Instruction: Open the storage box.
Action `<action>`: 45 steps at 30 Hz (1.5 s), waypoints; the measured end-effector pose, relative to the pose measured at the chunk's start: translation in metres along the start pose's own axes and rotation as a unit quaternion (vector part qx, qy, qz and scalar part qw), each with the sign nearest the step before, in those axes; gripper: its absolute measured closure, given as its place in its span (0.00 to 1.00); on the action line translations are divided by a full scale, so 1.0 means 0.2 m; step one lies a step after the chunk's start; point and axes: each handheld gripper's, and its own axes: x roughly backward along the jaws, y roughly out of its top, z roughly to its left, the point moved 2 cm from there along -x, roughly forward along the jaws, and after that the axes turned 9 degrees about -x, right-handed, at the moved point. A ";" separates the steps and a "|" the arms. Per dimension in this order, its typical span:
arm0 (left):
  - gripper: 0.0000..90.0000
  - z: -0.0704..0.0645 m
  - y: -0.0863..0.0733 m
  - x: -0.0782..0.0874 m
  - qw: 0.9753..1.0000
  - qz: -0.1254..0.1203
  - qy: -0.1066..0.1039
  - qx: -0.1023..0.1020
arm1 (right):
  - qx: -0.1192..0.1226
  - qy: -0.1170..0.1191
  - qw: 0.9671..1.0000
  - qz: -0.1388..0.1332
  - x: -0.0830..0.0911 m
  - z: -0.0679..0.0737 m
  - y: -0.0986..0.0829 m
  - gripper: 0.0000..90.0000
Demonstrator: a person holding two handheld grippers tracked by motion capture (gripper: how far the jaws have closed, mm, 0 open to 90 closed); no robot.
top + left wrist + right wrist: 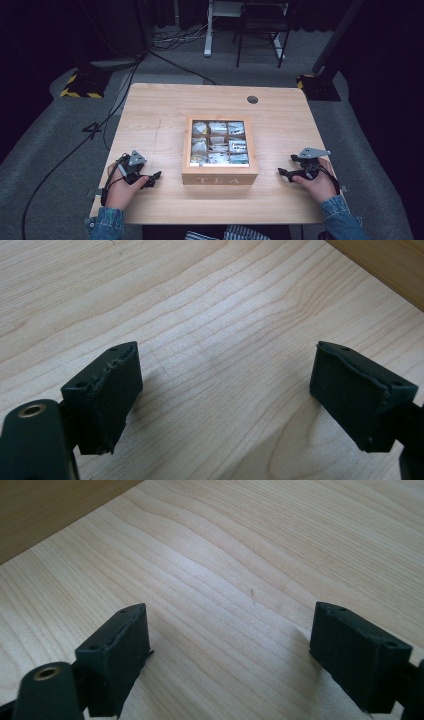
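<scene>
A wooden box marked TEA [219, 177] stands in the middle of the table, its top showing several compartments of tea bags [219, 142]. My left gripper [151, 179] rests near the front edge, left of the box, held by a hand. Its two black jaws stand wide apart over bare wood, with nothing between the left gripper [225, 390] fingertips. A corner of the box [385, 265] shows at the upper right there. My right gripper [285, 173] sits right of the box, and the right gripper [230, 655] is also open and empty, with the box side [45, 510] at upper left.
The light wooden table [160, 115] has a round cable hole [252, 99] at the back right. Beyond it on the grey floor are cables, a white desk leg [208, 30], a black chair [260, 30] and stands with yellow-black taped bases [82, 85].
</scene>
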 end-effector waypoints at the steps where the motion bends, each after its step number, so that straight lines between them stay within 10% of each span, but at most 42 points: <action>1: 0.16 0.00 0.00 0.00 1.000 0.000 0.000 0.000 | 0.000 0.000 1.000 0.000 0.00 0.00 0.00 0.18; 27: 0.15 0.00 0.00 -0.01 1.000 -0.001 -0.004 0.002 | 0.001 0.002 1.000 -0.005 0.00 0.01 0.00 0.27; 31: 0.15 0.00 0.00 -0.01 1.000 -0.001 -0.004 0.001 | 0.002 0.004 1.000 0.003 0.02 0.03 0.01 0.42; 45: 0.14 0.00 0.01 -0.01 1.000 0.002 -0.007 -0.001 | 0.020 0.044 0.999 -0.018 0.16 0.19 0.12 0.42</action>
